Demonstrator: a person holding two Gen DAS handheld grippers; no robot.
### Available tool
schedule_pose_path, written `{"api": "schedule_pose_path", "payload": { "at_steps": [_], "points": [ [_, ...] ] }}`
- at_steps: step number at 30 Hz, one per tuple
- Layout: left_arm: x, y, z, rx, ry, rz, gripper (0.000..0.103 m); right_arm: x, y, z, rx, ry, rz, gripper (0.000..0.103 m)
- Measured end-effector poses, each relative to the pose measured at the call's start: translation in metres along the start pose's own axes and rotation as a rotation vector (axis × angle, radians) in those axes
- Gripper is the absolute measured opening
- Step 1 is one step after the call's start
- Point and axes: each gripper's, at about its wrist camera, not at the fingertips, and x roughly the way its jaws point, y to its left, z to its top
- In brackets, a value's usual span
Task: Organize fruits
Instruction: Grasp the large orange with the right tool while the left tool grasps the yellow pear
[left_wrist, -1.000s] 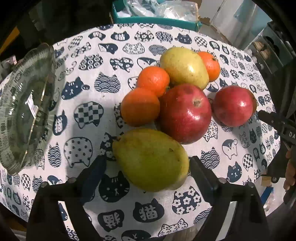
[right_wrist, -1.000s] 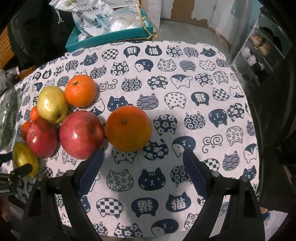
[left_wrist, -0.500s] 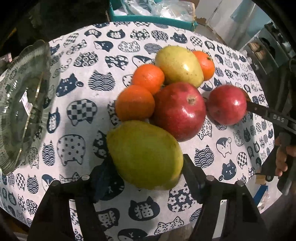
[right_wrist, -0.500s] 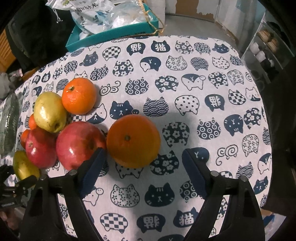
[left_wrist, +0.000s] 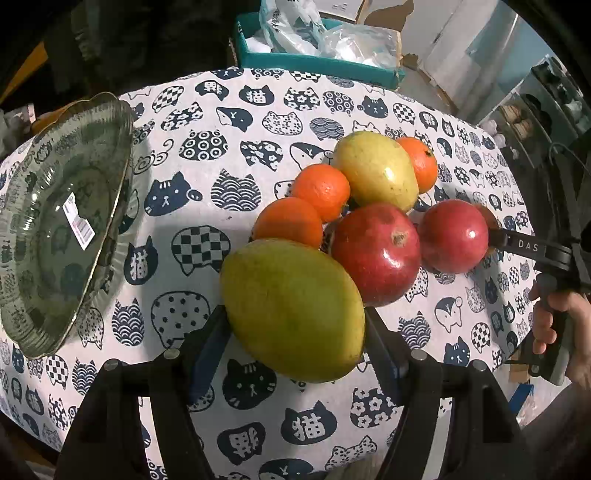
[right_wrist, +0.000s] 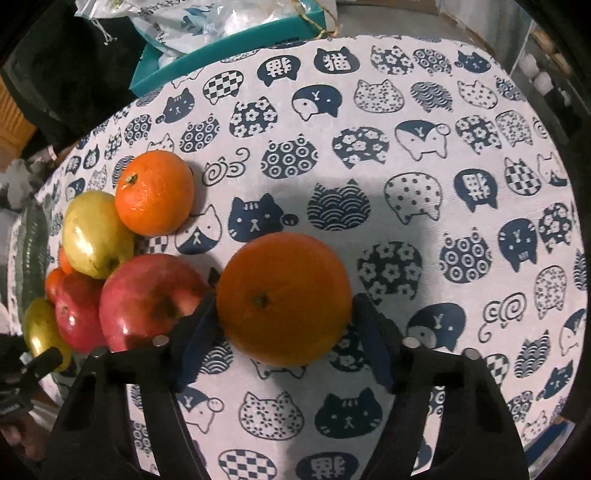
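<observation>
My left gripper is shut on a green-yellow mango, its pads against both sides, at the near edge of the fruit cluster. Behind it lie a large red apple, a second red apple, two mandarins, a yellow mango and another mandarin. My right gripper is shut on a big orange, beside a red apple. The right gripper also shows in the left wrist view.
A green glass plate stands at the left of the round table with the cat-print cloth. A teal box with plastic bags sits past the far edge. A mandarin and a yellow mango lie left of the orange.
Both grippers moved forward and closed: the left jaws came in onto the mango, the right jaws came in onto the big orange. The other fruits have not moved.
</observation>
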Motion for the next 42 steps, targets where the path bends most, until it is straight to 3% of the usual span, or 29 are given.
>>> {"api": "schedule_pose_path", "payload": {
  "at_steps": [8, 12, 18, 26, 34, 42],
  "points": [
    [-0.008, 0.002, 0.002, 0.006, -0.035, 0.014, 0.073, -0.002, 0.005, -0.002, -0.048, -0.020, -0.063, 0.066],
    [-0.016, 0.000, 0.004, 0.018, -0.068, 0.022, 0.072, -0.007, 0.009, -0.008, -0.084, -0.050, -0.145, 0.066],
    [-0.032, -0.005, 0.008, 0.040, -0.123, 0.034, 0.070, -0.023, 0.009, -0.015, -0.067, -0.120, -0.173, 0.066],
    [-0.036, -0.008, 0.009, 0.049, -0.135, 0.032, 0.069, -0.054, 0.027, -0.018, -0.071, -0.201, -0.164, 0.065],
    [-0.029, -0.001, 0.004, 0.022, -0.112, 0.027, 0.069, -0.062, 0.023, -0.030, -0.086, -0.208, -0.146, 0.065],
    [-0.047, -0.006, 0.007, 0.045, -0.180, 0.038, 0.069, -0.072, 0.032, -0.030, -0.109, -0.249, -0.155, 0.065]
  ]
}}
